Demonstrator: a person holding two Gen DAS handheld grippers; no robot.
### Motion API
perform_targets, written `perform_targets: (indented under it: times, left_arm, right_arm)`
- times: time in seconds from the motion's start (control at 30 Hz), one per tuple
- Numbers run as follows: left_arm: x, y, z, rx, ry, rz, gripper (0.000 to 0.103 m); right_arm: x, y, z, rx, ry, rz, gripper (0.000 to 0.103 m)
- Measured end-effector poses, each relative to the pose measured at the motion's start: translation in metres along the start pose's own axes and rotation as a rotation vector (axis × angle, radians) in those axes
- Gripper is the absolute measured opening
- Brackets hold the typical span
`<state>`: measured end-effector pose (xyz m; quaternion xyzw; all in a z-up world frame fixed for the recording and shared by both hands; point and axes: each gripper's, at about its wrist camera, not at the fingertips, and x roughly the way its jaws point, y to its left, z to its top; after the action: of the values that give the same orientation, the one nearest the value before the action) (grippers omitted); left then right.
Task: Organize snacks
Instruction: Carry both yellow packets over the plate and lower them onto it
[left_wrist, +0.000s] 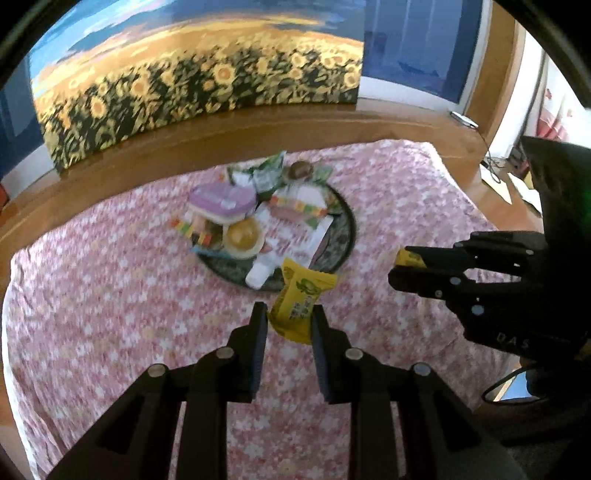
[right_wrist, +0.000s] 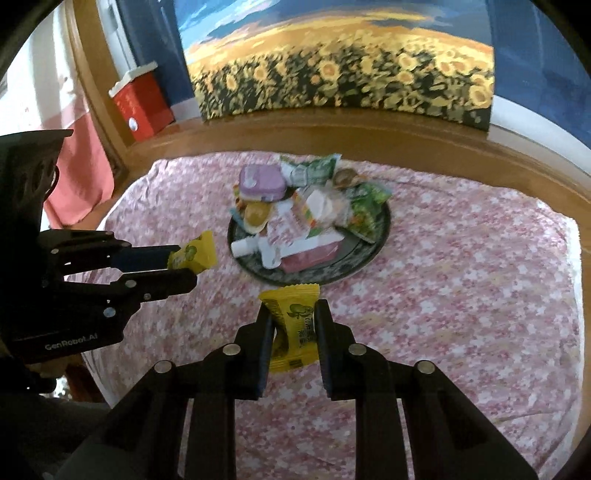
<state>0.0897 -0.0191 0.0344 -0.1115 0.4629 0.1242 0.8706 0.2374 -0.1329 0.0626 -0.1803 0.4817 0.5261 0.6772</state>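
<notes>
At the far left of the right wrist view a red box with a white lid stands on the wooden ledge, just left of the sunflower painting that leans along the far wall.

Next comes the left gripper, pinching 1 yellow snack packet between its 2 fingers. The packet is held above the pink floral cloth, just near of the tray; from the right wrist camera the same left gripper reaches in from the left with its packet sticking out past the fingertips, left of the tray.

In the middle of the cloth sits the round dark tray, piled with snacks: a purple case at its far left, a round yellow cup just near of that, green packets on the far and right side, and white and pink wrappers lying across the near part.

To the right, the right gripper is pressed onto a 2nd yellow snack packet, which stands nearly upright between its fingers, off the cloth and just near of the tray's near rim. In the left wrist view the right gripper enters from the right, with only a yellow corner of its packet showing, right of the tray.
</notes>
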Motion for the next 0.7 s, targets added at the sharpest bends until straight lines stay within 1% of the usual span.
perform_targets:
  times: [0.17,0.37,0.7]
  left_arm:
    - [-0.002,0.000,0.017,0.048,-0.029,-0.001,0.024]
    - [0.004,0.007,0.036,0.061,-0.043,0.010,0.024]
    - [0.020,0.021,0.046,0.049,-0.024,0.011,0.024]
  right_arm:
    - [-0.005,-0.005,0.009,0.023,-0.029,-0.008,0.023]
    - [-0.004,-0.009,0.028,0.028,-0.056,-0.011,0.023]
    - [0.013,-0.010,0.065,0.001,-0.072,0.006,0.023]
